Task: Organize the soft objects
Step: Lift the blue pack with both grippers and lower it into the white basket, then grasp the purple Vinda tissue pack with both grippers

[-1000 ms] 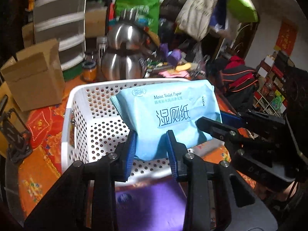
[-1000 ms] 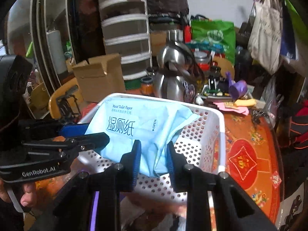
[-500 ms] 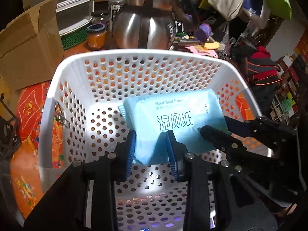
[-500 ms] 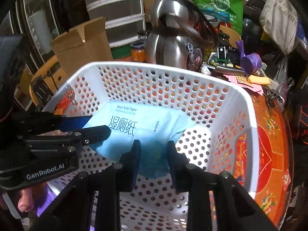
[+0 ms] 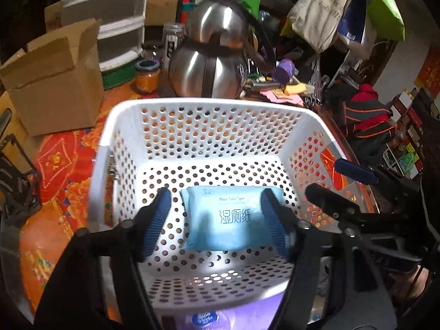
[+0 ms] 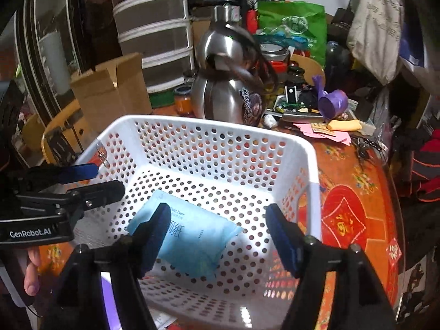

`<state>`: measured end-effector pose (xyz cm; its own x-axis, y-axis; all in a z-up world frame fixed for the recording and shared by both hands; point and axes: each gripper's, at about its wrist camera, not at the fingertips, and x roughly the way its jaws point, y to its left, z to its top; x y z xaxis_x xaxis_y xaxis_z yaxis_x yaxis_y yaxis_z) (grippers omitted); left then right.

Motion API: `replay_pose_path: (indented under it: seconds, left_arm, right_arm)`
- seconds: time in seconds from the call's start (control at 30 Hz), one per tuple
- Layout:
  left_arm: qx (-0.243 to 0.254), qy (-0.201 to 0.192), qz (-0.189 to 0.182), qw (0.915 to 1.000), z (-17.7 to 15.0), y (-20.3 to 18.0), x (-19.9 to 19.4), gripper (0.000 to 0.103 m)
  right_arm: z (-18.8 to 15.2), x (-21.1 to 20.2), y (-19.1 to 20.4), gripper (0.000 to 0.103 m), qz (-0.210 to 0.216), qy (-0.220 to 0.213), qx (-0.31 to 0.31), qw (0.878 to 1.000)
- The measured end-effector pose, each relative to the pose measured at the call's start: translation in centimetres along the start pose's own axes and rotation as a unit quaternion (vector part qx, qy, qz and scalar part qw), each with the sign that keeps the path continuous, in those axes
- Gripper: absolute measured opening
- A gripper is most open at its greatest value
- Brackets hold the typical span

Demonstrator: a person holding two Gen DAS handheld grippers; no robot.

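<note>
A light blue pack of moist toilet paper lies flat on the floor of the white perforated basket. My left gripper hovers over it, its jaws opening, pads clear of the pack on both sides. In the right wrist view the same pack rests in the basket. My right gripper hangs above it, jaws opening too, and nothing is pressed between them. The right gripper's fingers show at the right of the left view; the left gripper's fingers show at the left of the right view.
A steel kettle stands just behind the basket, with a cardboard box and a small orange jar to its left. A purple pack lies at the basket's near side. Clutter and hanging bags crowd the back right.
Both grippers carried the blue pack down into the basket, then opened wide. The pack dropped from the pads and now lies flat on the basket floor.
</note>
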<state>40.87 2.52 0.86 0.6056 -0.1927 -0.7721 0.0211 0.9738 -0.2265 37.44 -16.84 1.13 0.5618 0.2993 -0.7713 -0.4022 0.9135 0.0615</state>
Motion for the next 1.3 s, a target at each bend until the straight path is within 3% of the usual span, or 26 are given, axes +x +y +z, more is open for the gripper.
replay_pose_path:
  seconds: [0.2,0.27,0.43,0.53,0.67,0.73,1.03,1.13,1.3]
  left_arm:
    - [0.017,-0.053,0.028,0.9981,-2.4,-0.2,-4.9,0.082]
    - [0.027,-0.082,0.039,0.9955,-4.1,-0.3,-7.3,0.103]
    - [0.051,-0.148,0.06,0.9859,-10.0,-0.7,-13.8,0.103]
    - [0.052,-0.161,0.048,0.9843,-13.4,-0.5,-16.0,0.103]
    - [0.047,-0.224,0.024,0.9731,-18.3,0.1,-18.7,0.103]
    - [0.039,-0.185,0.037,0.9813,-19.7,0.6,-18.5,0.103]
    - [0.06,-0.147,0.062,0.9854,-24.7,1.8,-15.3,0.103]
    - [0.05,-0.134,0.035,0.9891,-24.9,2.2,-13.9,0.102]
    - [0.046,-0.127,0.021,0.9906,-24.3,2.5,-12.0,0.089]
  right_arm:
    - [-3.1,-4.0,0.8,0.071,-0.003,-0.023,0.018,1.0]
    - [-4.7,-5.9,1.2,0.072,-0.001,-0.036,0.023,0.999]
    - [-9.6,-10.6,3.2,0.081,0.0,-0.082,0.008,0.997]
    - [-12.8,-12.6,4.7,0.082,0.011,-0.103,-0.001,0.995]
    - [-16.8,-13.5,6.5,0.087,0.018,-0.114,0.0,0.993]
    - [-18.3,-13.2,7.2,0.087,0.016,-0.115,-0.004,0.993]
    - [-20.1,-10.0,7.7,0.087,0.051,-0.105,0.013,0.993]
    - [-19.9,-9.7,8.3,0.087,0.06,-0.109,0.0,0.992]
    - [-19.2,-8.3,9.0,0.087,0.064,-0.103,-0.016,0.992]
